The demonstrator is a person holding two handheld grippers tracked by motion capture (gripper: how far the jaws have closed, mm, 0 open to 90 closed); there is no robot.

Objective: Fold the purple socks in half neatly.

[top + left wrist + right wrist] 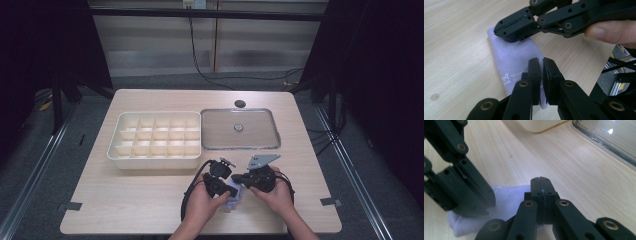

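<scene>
Your two hands came in low at the near edge of the table point(150, 200). You held the left gripper point(541, 62) with its jaws pinched on the near end of a small pale purple cloth point(511, 57). Your right gripper point(540, 181) had its jaws pressed tight together on the other end. That cloth lay flat on the wood, near the cream box point(155, 135) and the clear lid point(240, 129).
</scene>
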